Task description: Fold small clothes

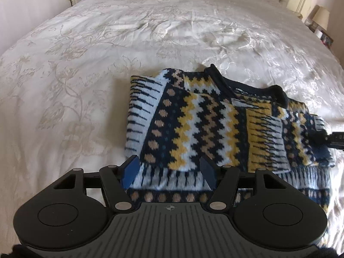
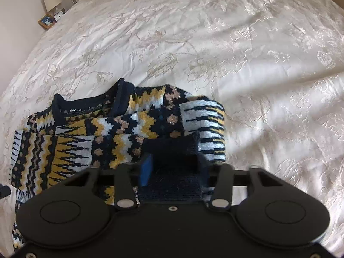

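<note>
While the left tool (image 1: 168,173) gapes over the sweater (image 1: 215,118) hem, the right tool (image 2: 174,169) seemingly pinches its dark cuff (image 2: 172,148).

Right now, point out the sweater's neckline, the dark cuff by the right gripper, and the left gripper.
sweater neckline (image 2: 86,104): right wrist view, on the dark collar band.
dark cuff (image 2: 172,150): right wrist view, on the navy ribbing between the pads.
left gripper (image 1: 168,173): left wrist view, midway between the fingertips.
</note>
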Motion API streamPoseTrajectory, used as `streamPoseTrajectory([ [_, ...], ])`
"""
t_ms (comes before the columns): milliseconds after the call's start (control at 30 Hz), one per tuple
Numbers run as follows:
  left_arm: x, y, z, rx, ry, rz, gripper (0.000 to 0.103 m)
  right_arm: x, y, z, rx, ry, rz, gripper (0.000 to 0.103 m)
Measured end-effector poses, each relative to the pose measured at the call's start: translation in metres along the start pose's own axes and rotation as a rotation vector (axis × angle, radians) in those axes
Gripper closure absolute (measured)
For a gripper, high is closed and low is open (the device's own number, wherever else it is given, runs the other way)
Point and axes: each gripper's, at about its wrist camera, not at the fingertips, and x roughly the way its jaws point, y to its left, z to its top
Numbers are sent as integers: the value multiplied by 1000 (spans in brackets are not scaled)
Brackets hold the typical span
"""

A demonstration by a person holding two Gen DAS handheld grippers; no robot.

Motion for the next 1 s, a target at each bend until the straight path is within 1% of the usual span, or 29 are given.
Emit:
streamPoseTrajectory([
  [67,5,1,4,5,1,-3,42,2,0,1,5,9,4,65],
  [100,8,1,7,9,0,-5,42,2,0,1,3,8,6,74],
  [133,11,0,10,14,-1,-6,42,3,0,1,-1,11,7,79],
  [200,17,0,17,25,-4,-4,42,2,3,2,-12,10,5,85],
  [267,22,0,24,24,-10,-8,42,-4,9,4,-21,-6,18,85],
  [367,28,-3,33,37,-24,-13,42,-25,24,13,-66,-66,59,86],
  [467,32,-9,41,59,-36,-24,42,-54,37,24,-104,-169,79,86],
  [500,34,-10,43,62,-39,-29,42,-62,37,27,-94,-202,73,86],
  [533,36,-12,45,64,-40,-33,42,-65,34,29,-76,-216,64,86],
  [567,38,-13,46,66,-39,-35,42,-64,30,31,-58,-215,49,86],
  [600,40,-15,47,68,-38,-38,42,-60,25,32,-45,-195,25,86],
  [733,53,-18,48,87,-19,-33,42,-29,6,23,-25,-96,-54,86],
  [800,60,-17,49,92,-7,-26,42,-21,0,18,-13,-62,-53,86],
  [1000,76,-7,50,106,19,5,42,-11,-3,10,2,-39,-62,86],
])
